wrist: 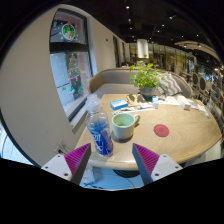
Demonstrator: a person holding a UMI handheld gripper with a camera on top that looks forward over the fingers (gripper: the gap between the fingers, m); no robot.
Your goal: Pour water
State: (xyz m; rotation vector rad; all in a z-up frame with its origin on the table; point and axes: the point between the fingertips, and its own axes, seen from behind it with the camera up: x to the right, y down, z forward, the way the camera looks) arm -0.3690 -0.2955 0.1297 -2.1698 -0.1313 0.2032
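On the near left of the round wooden table (180, 130), a clear plastic water bottle (99, 133) and pale green mug (124, 125) are seen just beyond the gripper (113, 160), whose fingers are spread apart.

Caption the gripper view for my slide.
Open fingers approach a water bottle beside a green mug on a round table.

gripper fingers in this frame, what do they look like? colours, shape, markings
Two fingers show on the gripper, each a pale grey body with a magenta pad on its inner face. The pads look triangular, tapering to the tips, with a fine ribbed texture. No cables, printed markings, hand or sleeve are visible.
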